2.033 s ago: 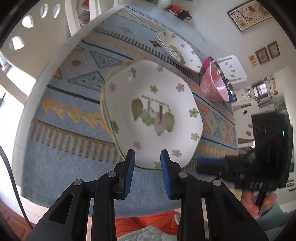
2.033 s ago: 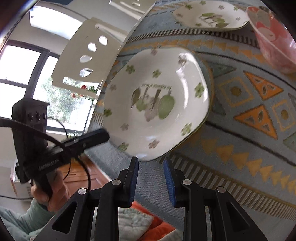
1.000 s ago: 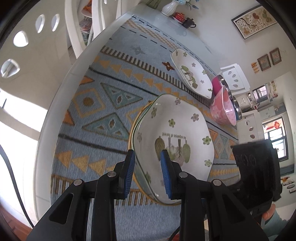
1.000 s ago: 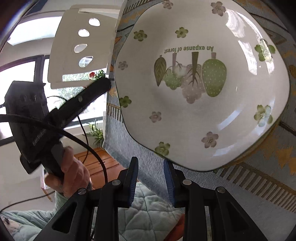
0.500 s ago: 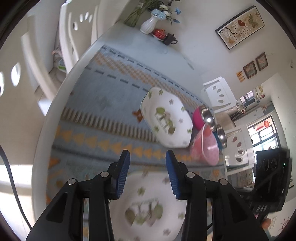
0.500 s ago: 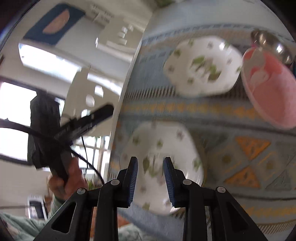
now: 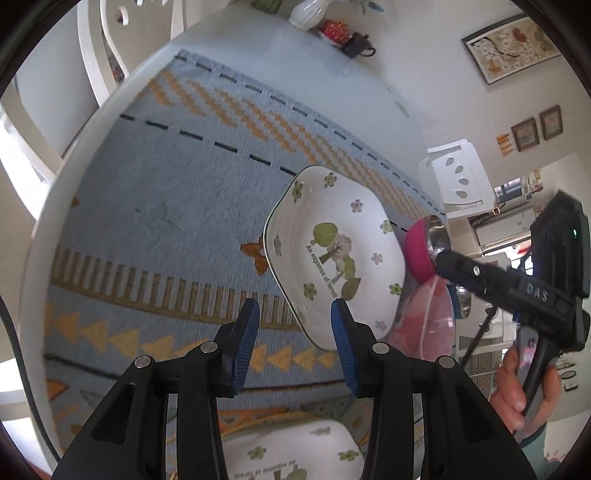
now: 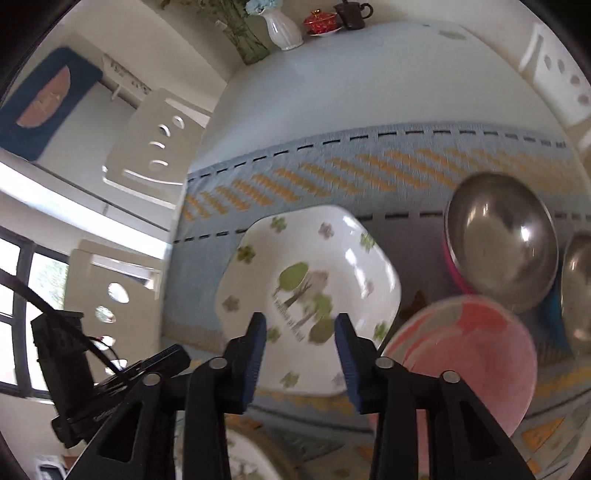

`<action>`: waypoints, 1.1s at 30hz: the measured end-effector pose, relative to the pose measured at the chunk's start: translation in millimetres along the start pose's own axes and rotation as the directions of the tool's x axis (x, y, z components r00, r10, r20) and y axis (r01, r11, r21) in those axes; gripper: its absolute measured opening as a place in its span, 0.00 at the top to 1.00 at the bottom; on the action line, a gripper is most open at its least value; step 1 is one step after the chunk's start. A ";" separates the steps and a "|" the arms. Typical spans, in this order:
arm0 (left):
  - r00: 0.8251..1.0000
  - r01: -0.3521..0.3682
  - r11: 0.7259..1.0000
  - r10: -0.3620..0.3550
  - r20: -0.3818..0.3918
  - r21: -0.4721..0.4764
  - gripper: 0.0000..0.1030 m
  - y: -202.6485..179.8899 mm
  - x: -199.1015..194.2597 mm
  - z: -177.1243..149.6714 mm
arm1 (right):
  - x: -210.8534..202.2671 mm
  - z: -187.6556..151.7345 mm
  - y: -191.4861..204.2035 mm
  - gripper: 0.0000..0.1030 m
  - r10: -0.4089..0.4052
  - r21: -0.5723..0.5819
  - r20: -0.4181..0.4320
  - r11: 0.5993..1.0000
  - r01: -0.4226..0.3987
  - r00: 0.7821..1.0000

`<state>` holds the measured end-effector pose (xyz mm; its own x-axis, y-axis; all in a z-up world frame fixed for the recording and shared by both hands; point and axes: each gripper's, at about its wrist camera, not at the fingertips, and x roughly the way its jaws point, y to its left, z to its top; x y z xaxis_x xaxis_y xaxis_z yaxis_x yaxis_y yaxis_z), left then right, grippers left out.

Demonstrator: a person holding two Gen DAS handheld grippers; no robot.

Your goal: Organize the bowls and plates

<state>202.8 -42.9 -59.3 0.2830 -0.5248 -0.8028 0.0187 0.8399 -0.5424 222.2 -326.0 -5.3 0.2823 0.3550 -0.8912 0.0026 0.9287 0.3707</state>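
A white flower-print plate point(image 7: 332, 254) point(image 8: 314, 266) lies on the blue patterned cloth point(image 7: 166, 221), just ahead of both grippers. A second matching plate point(image 7: 291, 454) point(image 8: 243, 461) lies nearer, below the fingers. My left gripper point(image 7: 293, 339) hangs over the cloth beside the far plate's near-left rim, jaws apart and empty. My right gripper point(image 8: 299, 354) hovers above that plate's near edge with its jaws opening and nothing between them. Each wrist view also catches the other gripper: the right gripper point(image 7: 447, 260) and the left gripper point(image 8: 166, 360).
A pink bowl point(image 8: 472, 350) point(image 7: 428, 325) sits right of the far plate. Behind it stand a steel bowl with a magenta outside point(image 8: 502, 236) and another steel bowl point(image 8: 576, 288). White chairs point(image 8: 155, 147) line the table's left edge. A vase point(image 8: 282, 27) and teaware stand at the far end.
Both grippers have let go of the near plate and moved forward over the table to the far plate. Their jaws now stand wider apart.
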 end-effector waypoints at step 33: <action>0.996 -0.028 0.999 0.025 -0.081 -0.029 0.73 4.4 62.3 17.0 | 90.4 37.2 -24.0 0.57 -0.193 -0.116 -0.175 0.978 0.174 0.965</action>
<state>236.8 -69.6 -107.5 0.2048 -0.5127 -0.8338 -0.0173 0.8498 -0.5268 283.3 -320.1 -85.1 0.1038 0.1826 -0.9777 -0.0593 0.9824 0.1772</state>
